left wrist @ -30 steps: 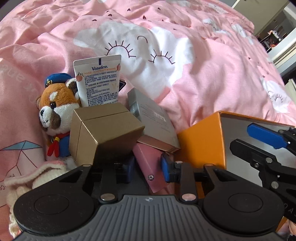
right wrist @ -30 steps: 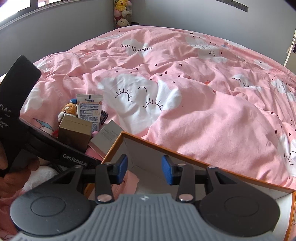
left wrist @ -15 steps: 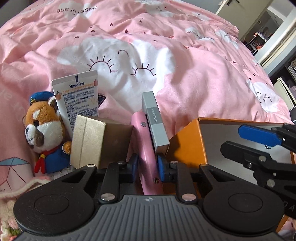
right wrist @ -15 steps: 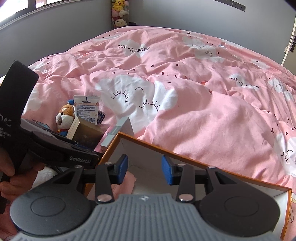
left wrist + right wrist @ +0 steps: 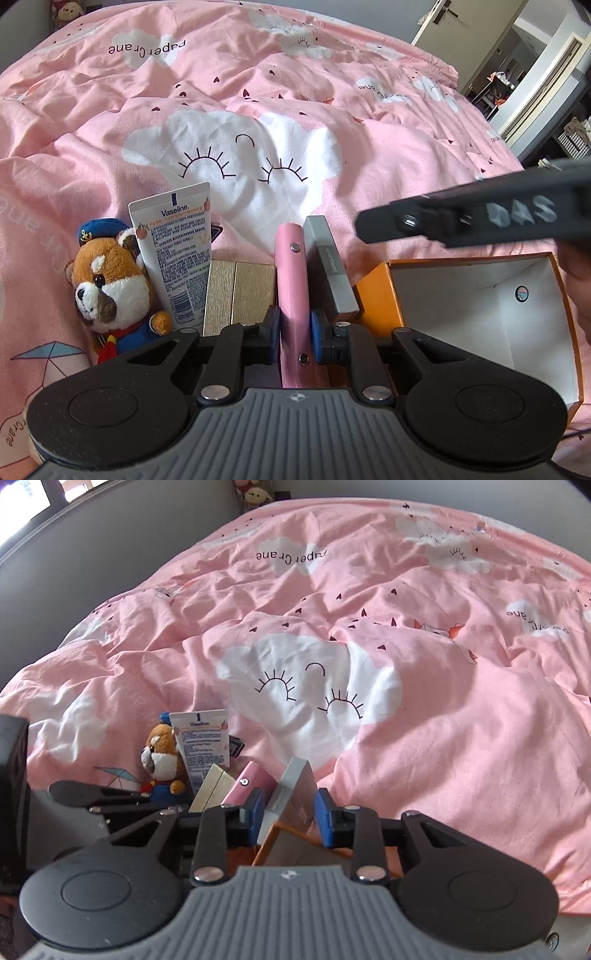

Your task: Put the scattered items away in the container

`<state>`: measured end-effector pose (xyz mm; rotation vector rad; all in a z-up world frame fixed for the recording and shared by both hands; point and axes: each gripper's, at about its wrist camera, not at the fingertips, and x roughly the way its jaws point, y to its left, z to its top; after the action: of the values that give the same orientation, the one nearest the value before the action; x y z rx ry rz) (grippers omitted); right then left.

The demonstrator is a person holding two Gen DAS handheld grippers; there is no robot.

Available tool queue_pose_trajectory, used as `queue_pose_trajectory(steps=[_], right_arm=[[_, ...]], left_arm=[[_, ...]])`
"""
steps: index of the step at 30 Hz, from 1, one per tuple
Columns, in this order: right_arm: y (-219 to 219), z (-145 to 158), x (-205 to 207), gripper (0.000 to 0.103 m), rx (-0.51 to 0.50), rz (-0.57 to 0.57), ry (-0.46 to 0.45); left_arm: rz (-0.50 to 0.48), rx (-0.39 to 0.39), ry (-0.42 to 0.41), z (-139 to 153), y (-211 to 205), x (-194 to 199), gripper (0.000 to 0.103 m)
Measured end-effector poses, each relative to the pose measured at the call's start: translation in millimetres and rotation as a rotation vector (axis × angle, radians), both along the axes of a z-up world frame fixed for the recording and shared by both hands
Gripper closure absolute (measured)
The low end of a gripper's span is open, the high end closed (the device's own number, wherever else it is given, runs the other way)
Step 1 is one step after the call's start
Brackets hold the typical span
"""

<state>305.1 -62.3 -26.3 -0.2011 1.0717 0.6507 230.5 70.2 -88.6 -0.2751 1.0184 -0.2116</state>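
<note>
My left gripper point(image 5: 294, 334) is shut on a flat pink case point(image 5: 291, 280), held on edge. A grey box point(image 5: 328, 271) leans against the case's right side. In the right wrist view my right gripper point(image 5: 289, 814) is open, with its blue pads point(image 5: 323, 818) on either side of the grey box point(image 5: 295, 794), not clamped. The orange container point(image 5: 373, 295) with a white inside stands right of the pile. A gold box point(image 5: 240, 291), a Vaseline tube point(image 5: 177, 258) and a plush dog point(image 5: 110, 288) lie to the left.
Everything rests on a rumpled pink duvet point(image 5: 295, 110) with white cloud prints. A knitted cream item pokes out at the lower left edge. A doorway point(image 5: 517, 66) opens at the far right. The right gripper's black arm point(image 5: 480, 218) crosses above the container.
My left gripper has lifted the pink case upright with the grey box against it. My right gripper has swung left out of the container and now straddles the grey box.
</note>
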Motion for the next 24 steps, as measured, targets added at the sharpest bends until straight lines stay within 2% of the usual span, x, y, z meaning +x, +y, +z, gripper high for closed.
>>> queue_pose_trajectory(steps=[7, 11, 18, 24], right_arm=[[26, -33, 36, 0.073, -0.084, -0.047, 0.147], [32, -49, 39, 0.078, -0.13, -0.043, 0.185], [32, -55, 40, 0.079, -0.115, -0.062, 0.194], [27, -38, 31, 0.082, -0.068, -0.063, 0.157]], left_arm=[[0.009, -0.051, -0.002, -6, 8, 7, 0.084], [0.015, -0.075, -0.006, -8, 11, 9, 0.084], [0.029, -0.083, -0.019, -5, 14, 8, 0.084], [0.058, -0.075, -0.062, 10, 18, -3, 0.084]])
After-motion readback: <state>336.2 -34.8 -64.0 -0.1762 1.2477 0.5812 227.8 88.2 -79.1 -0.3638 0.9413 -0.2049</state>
